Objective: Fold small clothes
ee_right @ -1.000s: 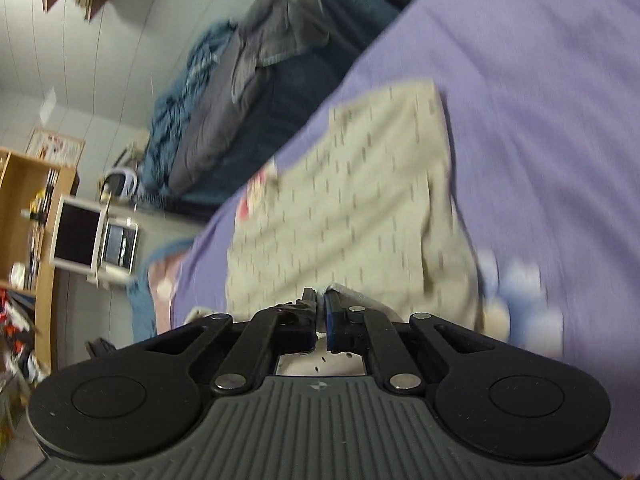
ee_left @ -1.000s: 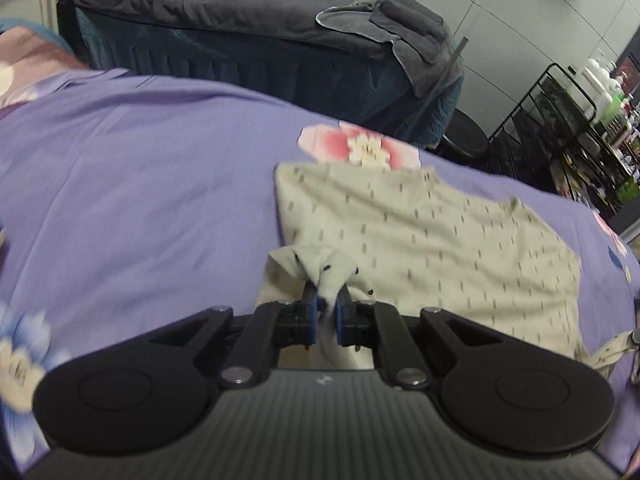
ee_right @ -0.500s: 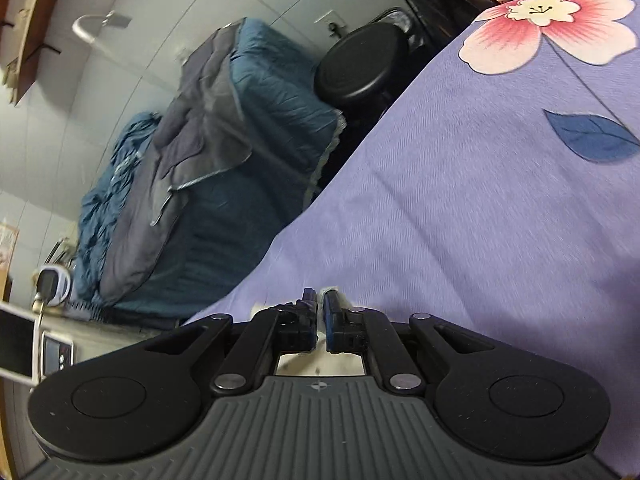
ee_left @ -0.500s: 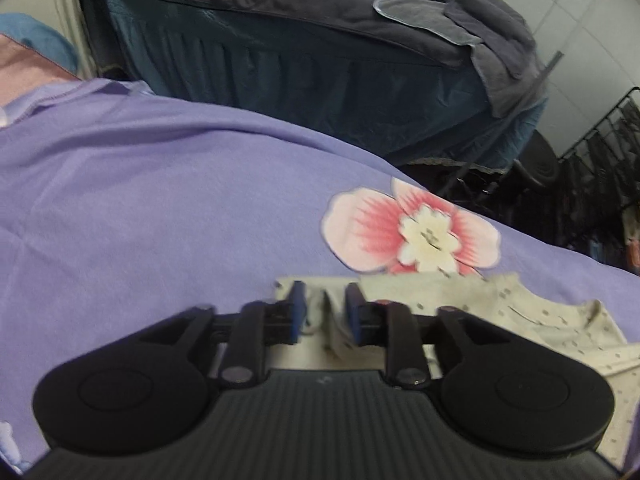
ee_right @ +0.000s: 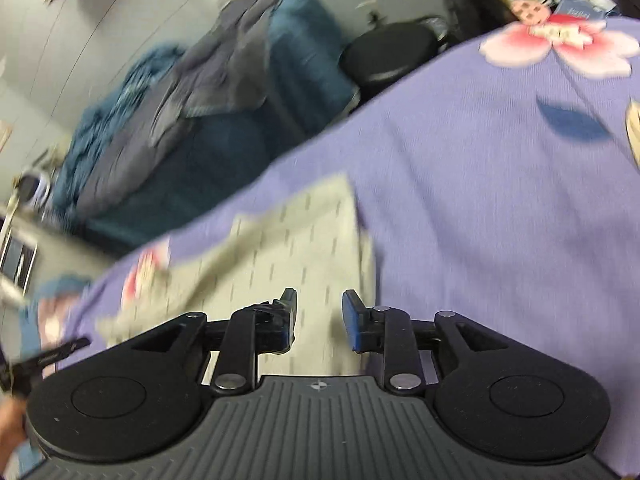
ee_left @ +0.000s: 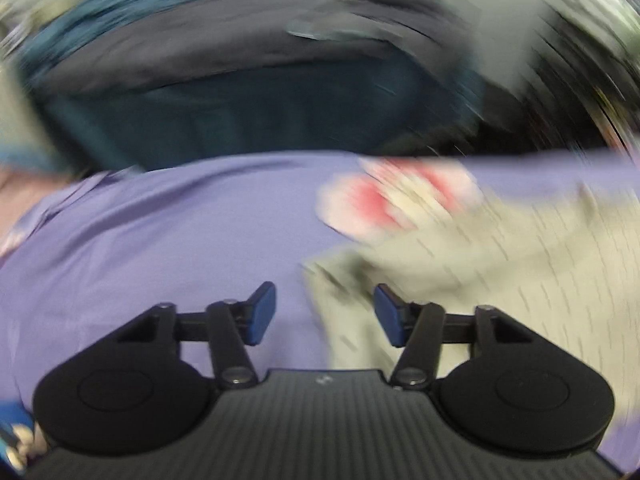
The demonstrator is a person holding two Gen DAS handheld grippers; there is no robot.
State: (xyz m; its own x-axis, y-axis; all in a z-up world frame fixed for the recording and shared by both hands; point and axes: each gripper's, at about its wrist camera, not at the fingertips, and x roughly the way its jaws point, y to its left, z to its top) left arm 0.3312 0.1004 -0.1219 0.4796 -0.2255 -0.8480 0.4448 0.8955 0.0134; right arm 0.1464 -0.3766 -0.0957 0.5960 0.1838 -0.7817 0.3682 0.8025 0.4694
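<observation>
Left wrist: both claws (ee_left: 325, 314) (ee_right: 319, 320) opening, pads clear of garment (ee_right: 288, 248).

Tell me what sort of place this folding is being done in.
Most likely a bedroom at home. The beige garment lies on a purple flowered bedsheet, a second bed with dark blue and grey bedding stands beside it, and a black round stool sits by the wall.

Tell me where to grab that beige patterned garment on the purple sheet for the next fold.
Probably the beige garment at its far right corner, where two straight edges meet over bare purple sheet. Come from the right side, sliding one pad under the edge. It lies flat, so its middle offers nothing to pinch. The right gripper has jaws opening above it, gripping nothing.
</observation>
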